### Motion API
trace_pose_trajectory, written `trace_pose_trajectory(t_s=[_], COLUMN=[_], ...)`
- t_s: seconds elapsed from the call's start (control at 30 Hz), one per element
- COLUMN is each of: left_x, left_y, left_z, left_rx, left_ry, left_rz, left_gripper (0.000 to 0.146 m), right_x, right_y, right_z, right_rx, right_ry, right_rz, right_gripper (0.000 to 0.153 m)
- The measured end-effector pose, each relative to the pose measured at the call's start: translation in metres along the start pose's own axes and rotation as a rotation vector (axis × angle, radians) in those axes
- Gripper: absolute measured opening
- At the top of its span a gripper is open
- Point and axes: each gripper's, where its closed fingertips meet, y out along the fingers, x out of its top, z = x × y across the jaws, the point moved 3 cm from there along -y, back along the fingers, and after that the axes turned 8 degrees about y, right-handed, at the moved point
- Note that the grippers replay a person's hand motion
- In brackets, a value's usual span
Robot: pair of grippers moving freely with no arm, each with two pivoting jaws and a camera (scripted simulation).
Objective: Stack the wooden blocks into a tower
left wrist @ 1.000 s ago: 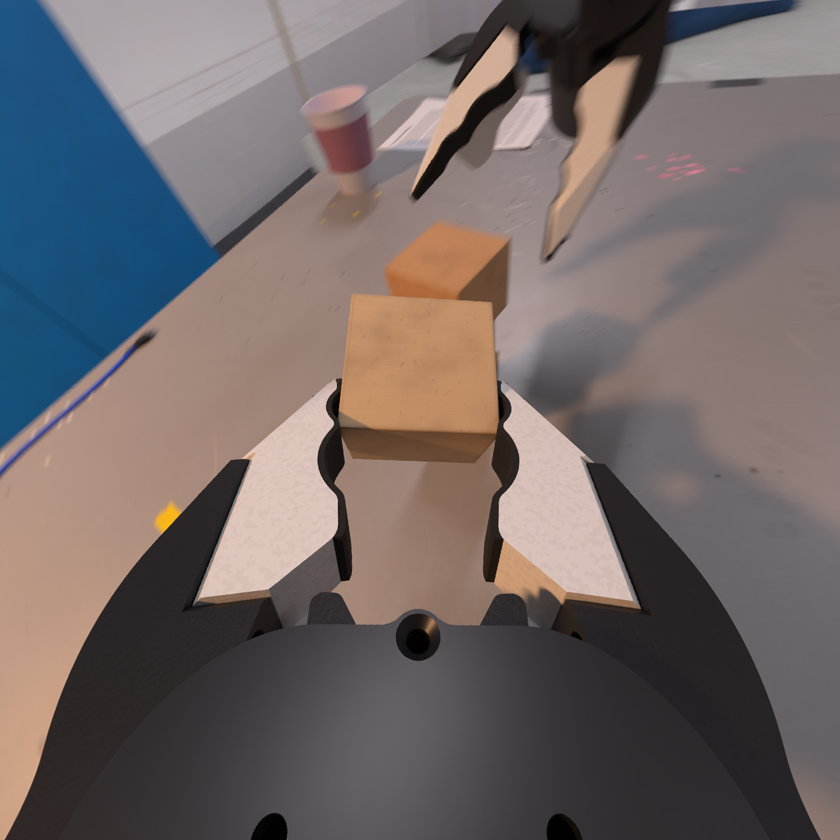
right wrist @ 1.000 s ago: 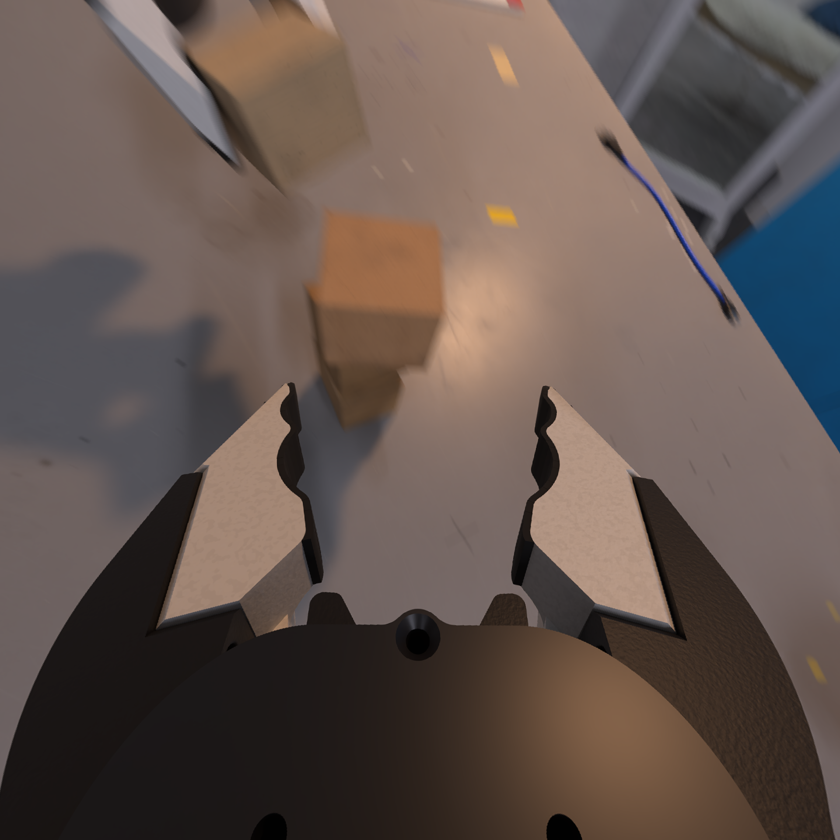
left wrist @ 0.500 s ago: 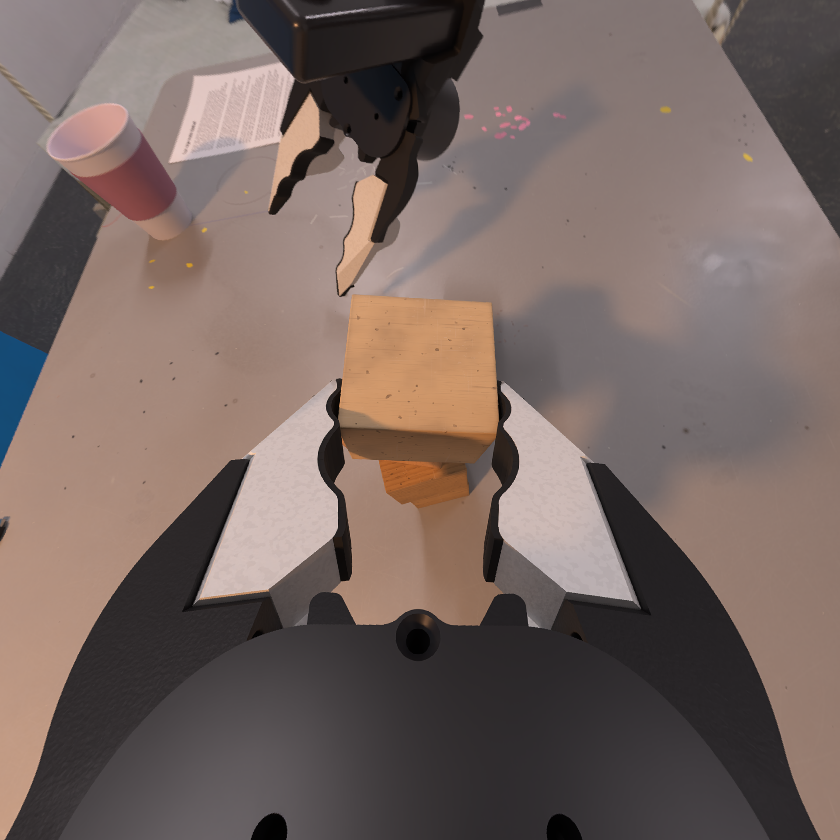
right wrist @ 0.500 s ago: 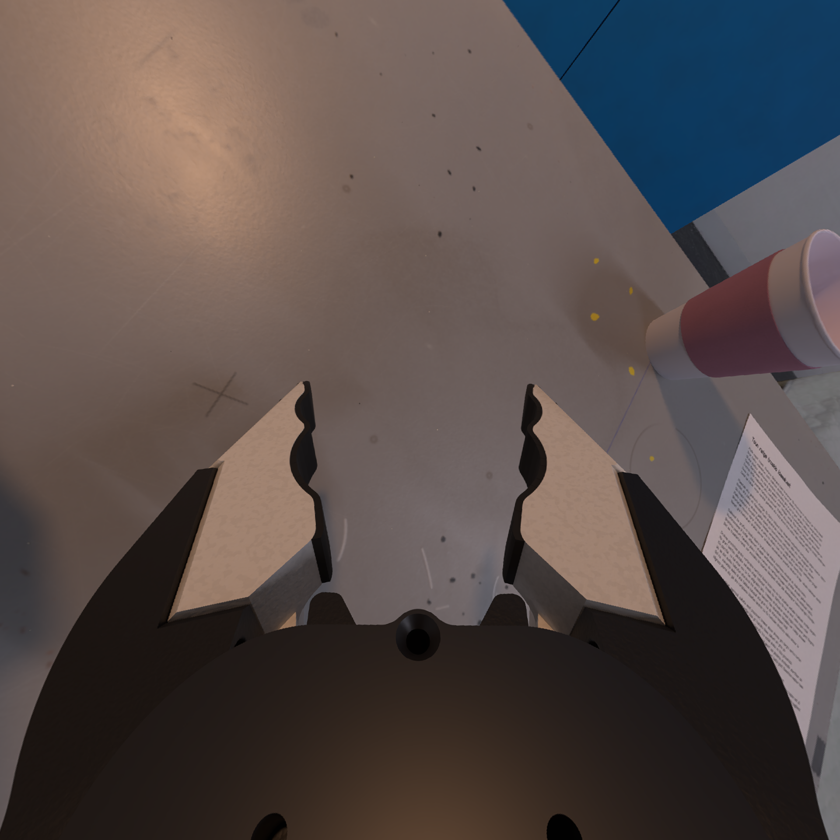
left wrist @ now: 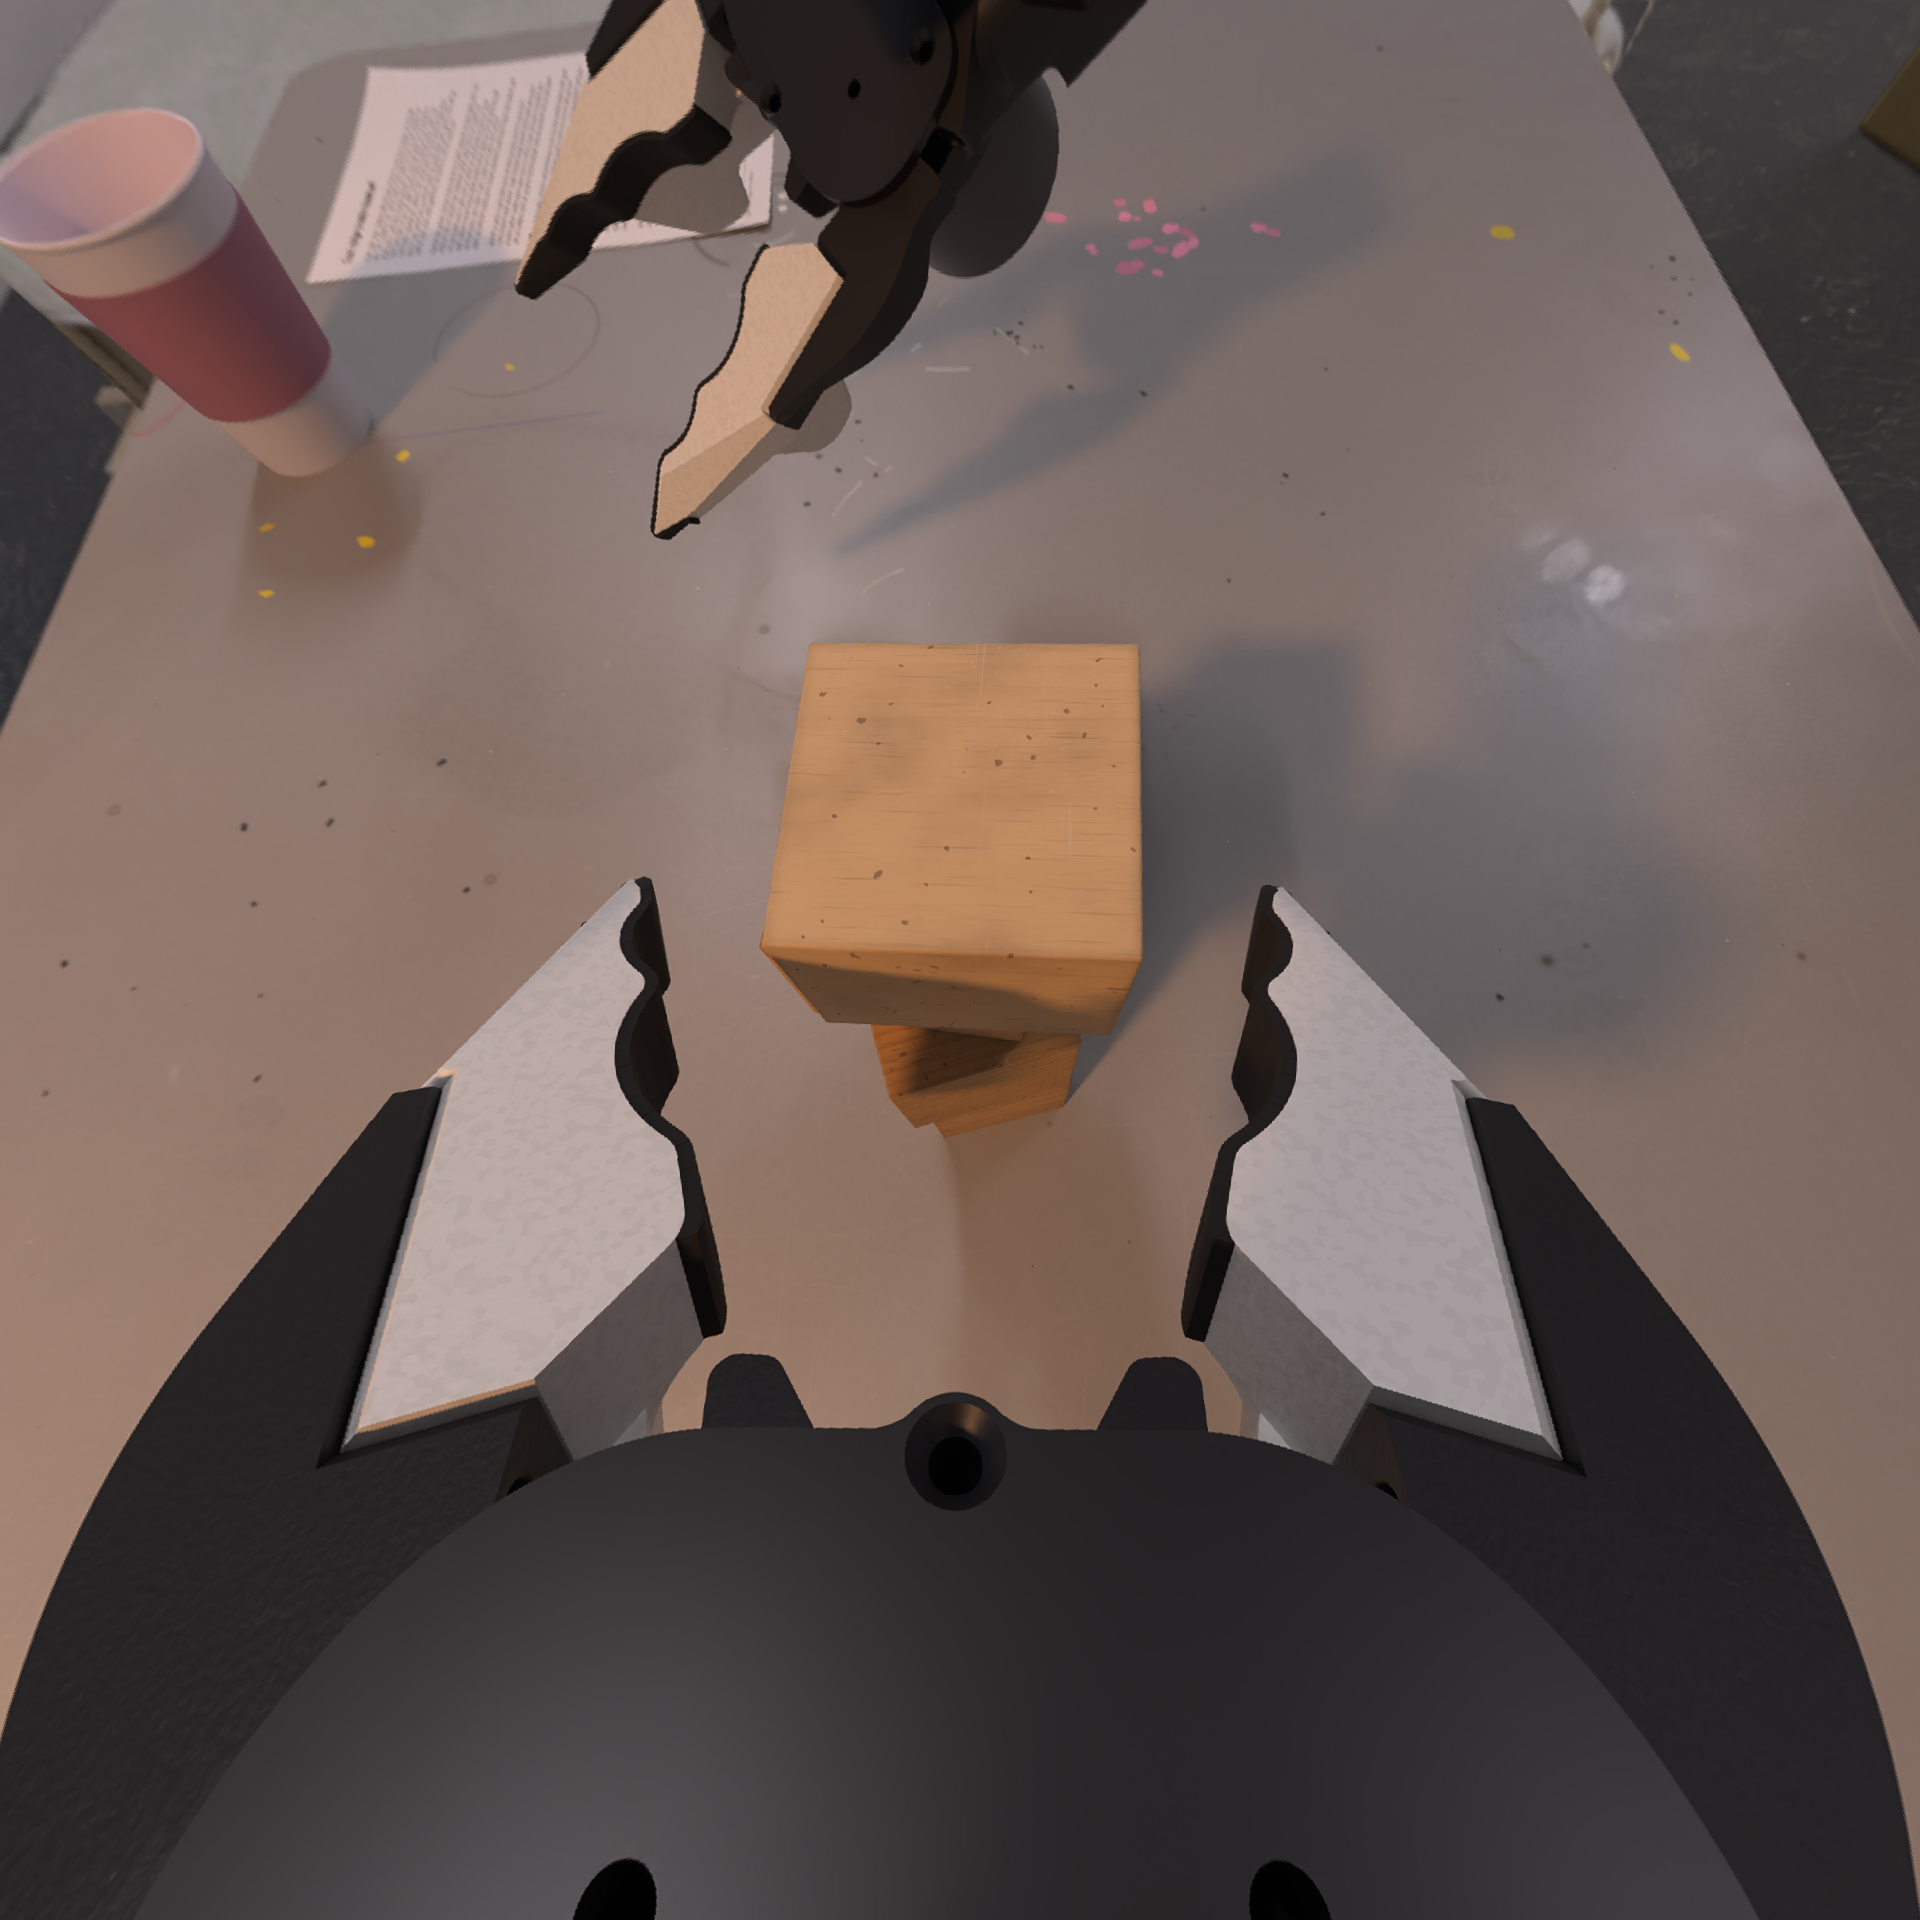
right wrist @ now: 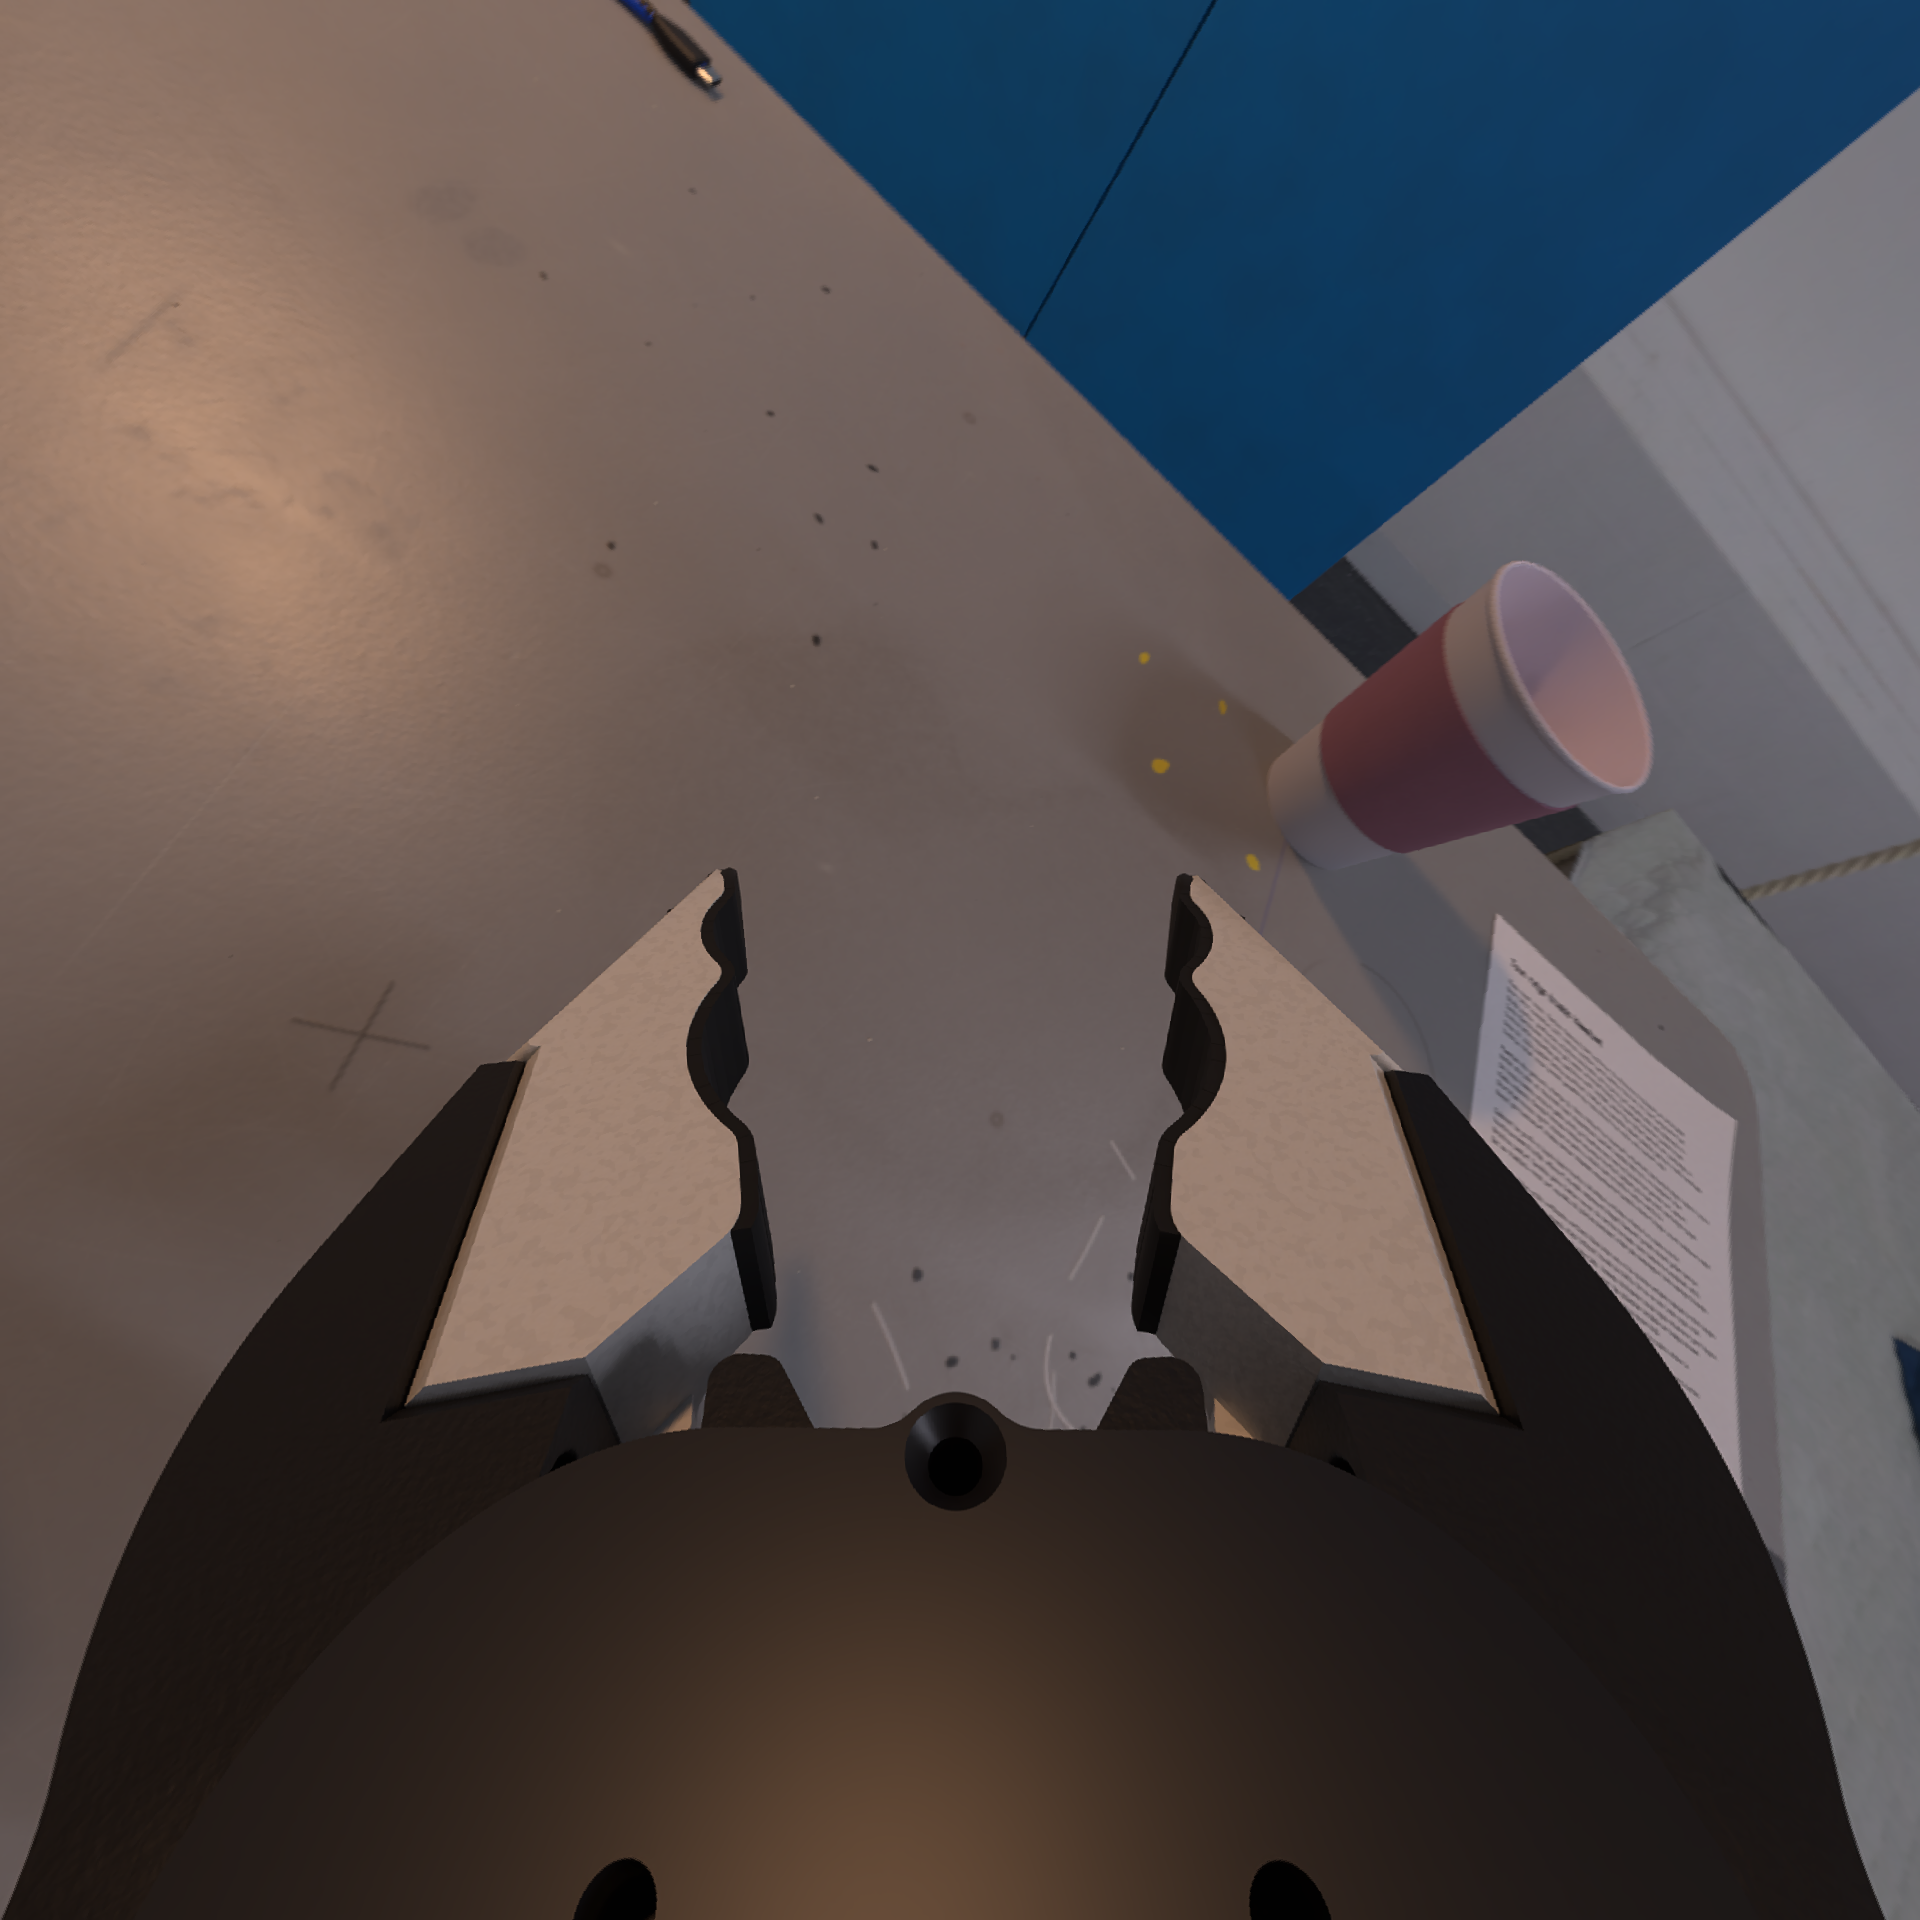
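In the left wrist view a light wooden block (left wrist: 961, 800) rests on top of a tower of darker wooden blocks (left wrist: 977, 1081), of which only a bit shows beneath it. My left gripper (left wrist: 951, 894) is open and empty above the tower, its fingers apart on either side of the top block and not touching it. My right gripper (left wrist: 603, 395) hangs open beyond the tower, over the far table. In the right wrist view the right gripper (right wrist: 954, 878) is open and empty over bare table; no block shows there.
A red and white paper cup (left wrist: 171, 301) stands at the far left, also in the right wrist view (right wrist: 1455, 727). A printed sheet (left wrist: 457, 177) lies behind it, also seen in the right wrist view (right wrist: 1600, 1153). A blue cable end (right wrist: 675, 42) lies near the table's edge. The grey table (left wrist: 1455, 727) has pink and yellow specks.
My left gripper has opened and let go of the light block, which now rests on the tower. My right gripper has closed in a little and turned slightly.
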Motion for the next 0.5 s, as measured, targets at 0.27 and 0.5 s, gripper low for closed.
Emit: trace_pose_trajectory(t_s=[0.27, 0.5], left_x=[0.002, -0.026], left_y=[-0.028, -0.056], left_z=[-0.007, -0.005], left_rx=[0.080, 0.392], left_ry=[-0.010, -0.116], left_rz=[-0.091, -0.123], left_gripper=[0.114, 0.110], right_x=[0.003, 0.005], right_y=[-0.003, -0.002], right_z=[-0.006, -0.006], right_rx=[-0.043, -0.074], right_ry=[-0.012, -0.025], right_rz=[-0.017, -0.012], right_gripper=[0.082, 0.083])
